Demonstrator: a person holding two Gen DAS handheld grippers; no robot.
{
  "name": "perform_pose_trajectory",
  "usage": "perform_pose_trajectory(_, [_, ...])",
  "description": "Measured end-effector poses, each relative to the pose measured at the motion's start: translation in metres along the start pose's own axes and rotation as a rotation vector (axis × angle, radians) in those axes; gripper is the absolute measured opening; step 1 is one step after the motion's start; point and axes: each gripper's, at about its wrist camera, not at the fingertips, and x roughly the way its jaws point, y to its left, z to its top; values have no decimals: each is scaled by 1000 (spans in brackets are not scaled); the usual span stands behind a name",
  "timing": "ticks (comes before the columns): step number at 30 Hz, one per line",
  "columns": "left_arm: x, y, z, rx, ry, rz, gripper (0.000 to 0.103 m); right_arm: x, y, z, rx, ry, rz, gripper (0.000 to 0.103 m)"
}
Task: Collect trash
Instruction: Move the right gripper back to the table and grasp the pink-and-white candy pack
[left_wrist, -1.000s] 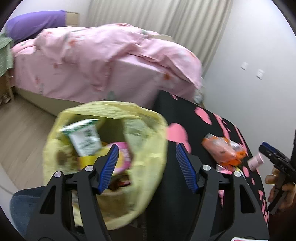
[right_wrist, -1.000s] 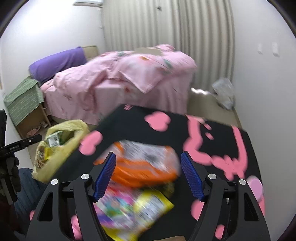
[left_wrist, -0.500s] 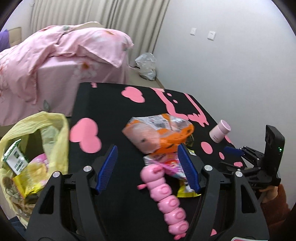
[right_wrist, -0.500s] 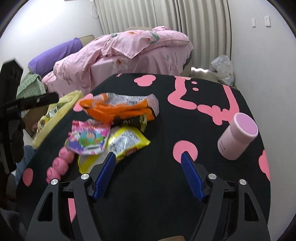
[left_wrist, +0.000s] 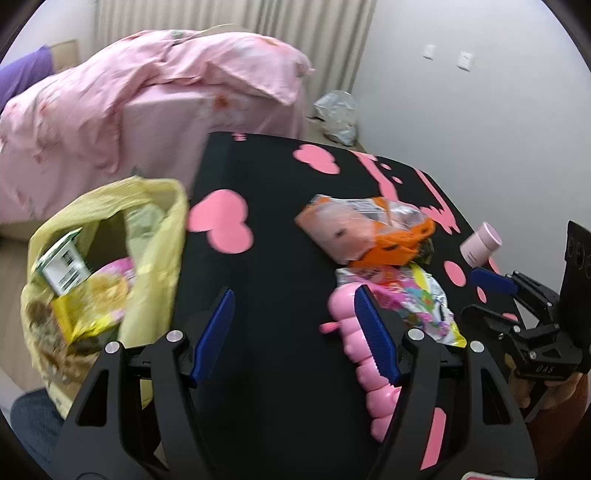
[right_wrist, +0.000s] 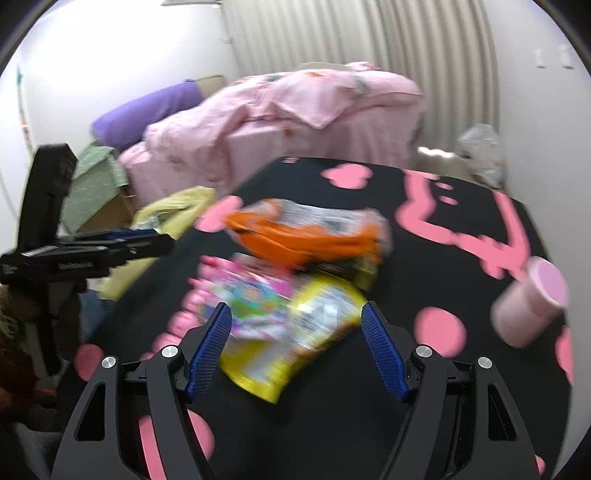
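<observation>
A yellow trash bag (left_wrist: 110, 258) hangs open at the left edge of the black table (left_wrist: 280, 229), with a green carton and wrappers inside. On the table lie an orange wrapper (left_wrist: 365, 232), a colourful wrapper (left_wrist: 417, 299) and a yellow wrapper (right_wrist: 314, 332). A pink caterpillar toy (left_wrist: 369, 354) lies beside them. My left gripper (left_wrist: 294, 306) is open over bare table between the bag and the toy, holding nothing. My right gripper (right_wrist: 295, 314) is open just above the colourful and yellow wrappers, which show between its fingers without being pressed.
A pink cup (right_wrist: 528, 302) lies on its side at the table's right. A bed with a pink quilt (left_wrist: 147, 103) stands behind the table. A clear plastic bag (left_wrist: 338, 114) sits on the floor by the wall. A knee in jeans (left_wrist: 33, 421) is under the bag.
The left wrist view swung from the bag across to the table, then partly back. The right gripper pulled back from the orange wrapper, then sank close over the colourful and yellow wrappers.
</observation>
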Motion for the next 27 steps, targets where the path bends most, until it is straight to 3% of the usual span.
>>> perform_pose_trajectory(4, [-5,10,-4,-20,-1,5,64,35,15,9,-31,71,9,69])
perform_pose_trajectory(6, [-7,10,-6,-13,0,-1,64,47,18,9,-28,107,9,47])
perform_pose_trajectory(7, [-7,9,-7,-9,1,-3,64,51,18,9,-22,120,9,30])
perform_pose_trajectory(11, [-5,6,-10,9,7,-15,64,40,20,6,-15,106,14,19])
perform_pose_trajectory(18, [-3,-1,-14,22,15,-32,64,18,17,5,-8,59,-1,19])
perform_pose_trajectory(19, [-4,-1,-14,25,14,-31,64,17,17,6,2,56,-4,22])
perform_pose_trajectory(20, [-4,-2,-14,27,12,-30,64,17,16,7,10,55,-1,37])
perform_pose_trajectory(22, [-6,0,-14,27,5,-30,64,16,15,8,45,37,42,55])
perform_pose_trajectory(24, [-8,3,-14,20,-1,-29,64,20,15,10,69,38,72,55])
perform_pose_trajectory(27, [-9,9,-15,-2,-6,-28,64,34,19,11,51,70,29,55])
